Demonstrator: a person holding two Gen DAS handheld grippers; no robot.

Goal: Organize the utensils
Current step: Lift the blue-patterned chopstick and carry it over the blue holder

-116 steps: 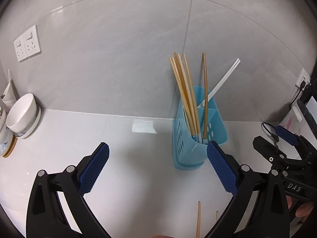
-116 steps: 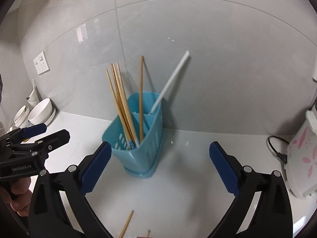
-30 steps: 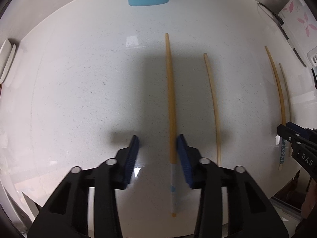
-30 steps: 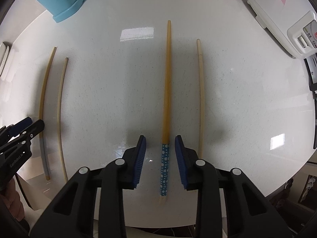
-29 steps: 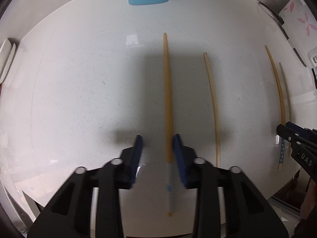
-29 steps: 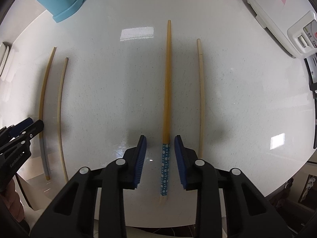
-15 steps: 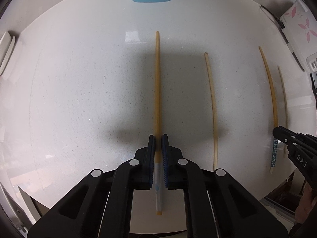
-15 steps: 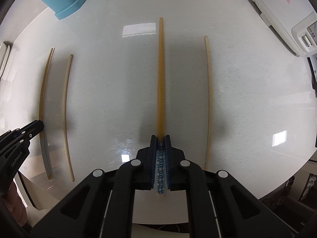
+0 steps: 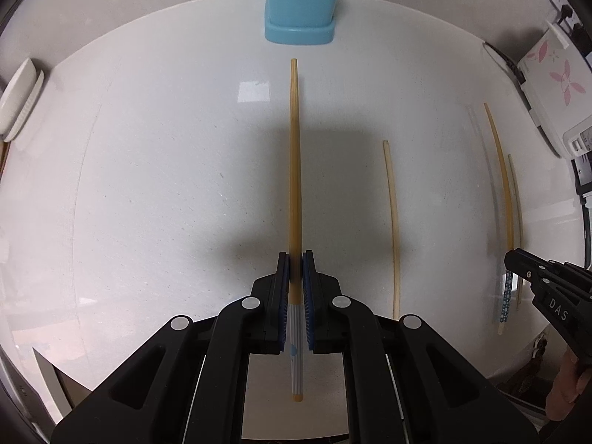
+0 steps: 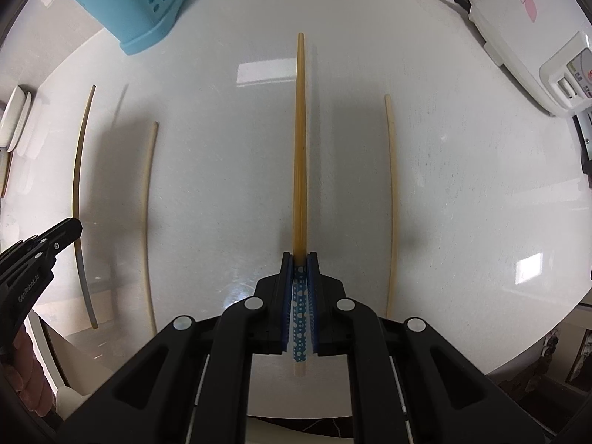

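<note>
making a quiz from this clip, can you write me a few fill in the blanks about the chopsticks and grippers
1. The left gripper is shut on a chopstick with a ____ end.
2. The right gripper is shut on a chopstick whose end is blue with white ____.
3. The chopstick holder is ____ in colour.
4. ____ plain chopsticks lie loose on the counter.

Missing words: grey; dots; blue; two

right tongs — clamped on dotted chopstick | pale chopstick beside | blue holder far-left
</note>
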